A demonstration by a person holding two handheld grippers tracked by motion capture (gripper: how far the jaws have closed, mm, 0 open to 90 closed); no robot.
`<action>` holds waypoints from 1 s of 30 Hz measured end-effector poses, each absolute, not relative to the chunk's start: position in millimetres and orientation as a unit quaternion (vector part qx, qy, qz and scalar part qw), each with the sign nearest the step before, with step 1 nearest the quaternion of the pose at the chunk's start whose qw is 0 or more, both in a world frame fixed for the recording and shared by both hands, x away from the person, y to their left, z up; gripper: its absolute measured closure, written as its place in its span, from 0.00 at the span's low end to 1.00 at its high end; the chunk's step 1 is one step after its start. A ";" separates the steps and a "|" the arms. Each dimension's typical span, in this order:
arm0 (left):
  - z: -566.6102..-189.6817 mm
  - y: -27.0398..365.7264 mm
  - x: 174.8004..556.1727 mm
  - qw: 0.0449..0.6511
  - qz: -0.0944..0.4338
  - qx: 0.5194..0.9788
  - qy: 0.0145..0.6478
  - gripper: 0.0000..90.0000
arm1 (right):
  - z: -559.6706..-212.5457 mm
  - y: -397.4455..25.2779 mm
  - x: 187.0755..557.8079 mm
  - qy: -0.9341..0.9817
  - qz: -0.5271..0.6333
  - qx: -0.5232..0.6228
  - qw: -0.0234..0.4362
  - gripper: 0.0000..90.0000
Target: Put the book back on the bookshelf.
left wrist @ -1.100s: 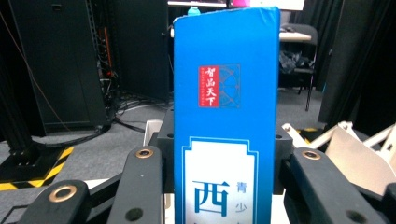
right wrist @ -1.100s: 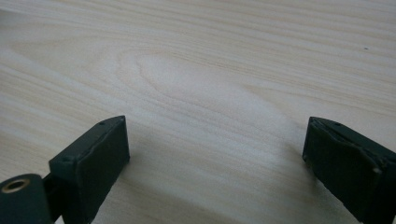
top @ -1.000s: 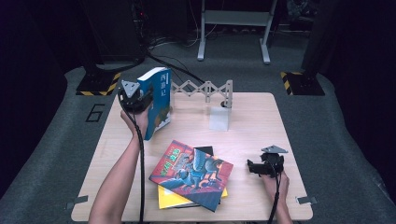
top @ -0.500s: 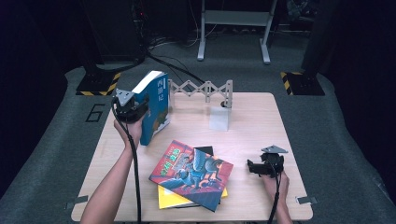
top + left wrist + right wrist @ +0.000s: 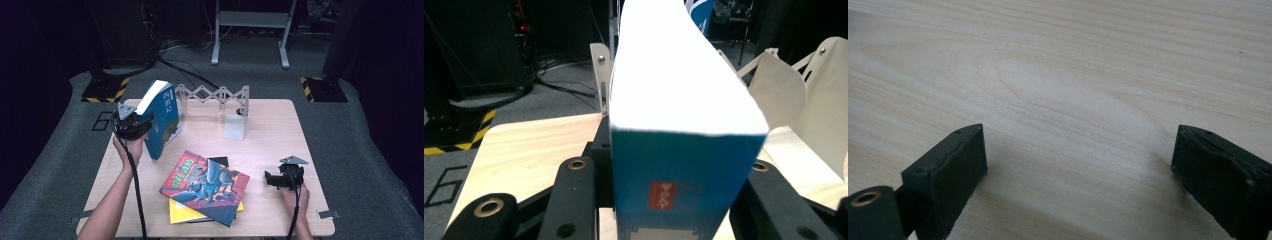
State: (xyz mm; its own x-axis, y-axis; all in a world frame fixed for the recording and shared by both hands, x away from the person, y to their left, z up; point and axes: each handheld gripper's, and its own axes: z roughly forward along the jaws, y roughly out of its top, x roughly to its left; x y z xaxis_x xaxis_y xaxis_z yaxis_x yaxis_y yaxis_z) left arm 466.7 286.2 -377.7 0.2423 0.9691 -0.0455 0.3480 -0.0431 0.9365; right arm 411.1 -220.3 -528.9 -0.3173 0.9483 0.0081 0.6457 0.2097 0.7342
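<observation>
Left gripper [image 5: 134, 121] holds a blue book [image 5: 161, 119] above the left rear part of the surface [image 5: 270, 130], its black jaws closed on the covers on both sides of the spine end, as the left gripper view shows, where the blue book [image 5: 679, 150] stands between them with its white page block facing up and away. From the high view the book is tilted, its top leaning left toward the gripper and its lower corner close to the surface; whether that corner touches the wood is hard to tell from here. The left forearm reaches up from the bottom edge, with the hand [image 5: 131, 147] wrapped under the gripper and the wrist bent slightly inward.

Just behind the book stands a white folding rack [image 5: 212, 95], with a white upright divider [image 5: 235, 126] near its right end.

Right gripper [image 5: 284, 177] sits low near the front right of the surface, the hand behind it, jaws pointing left. In the right gripper view its jaws stand wide apart over bare wood, with nothing between them.

A stack of books [image 5: 205, 186] lies flat at front centre, between the two grippers, a colourful cover on top and a yellow one beneath.
</observation>
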 end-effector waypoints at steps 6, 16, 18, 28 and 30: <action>-376.3 290.5 464.9 0.452 0.326 0.653 0.512 0.67 | -528.9 -220.3 411.1 0.743 0.327 0.537 0.231 0.07; -356.2 292.4 471.6 0.450 0.284 0.683 0.500 0.50 | -528.9 -220.4 411.0 0.743 0.328 0.536 0.231 0.08; -350.9 290.2 474.0 0.442 0.283 0.690 0.498 0.42 | -529.0 -220.4 411.0 0.743 0.328 0.536 0.231 0.08; -331.4 286.1 492.5 0.413 0.284 0.712 0.491 0.27 | -528.9 -220.5 411.0 0.743 0.329 0.536 0.230 0.08; -330.3 285.4 496.1 0.404 0.285 0.719 0.489 0.31 | -528.9 -220.5 411.0 0.743 0.329 0.536 0.230 0.08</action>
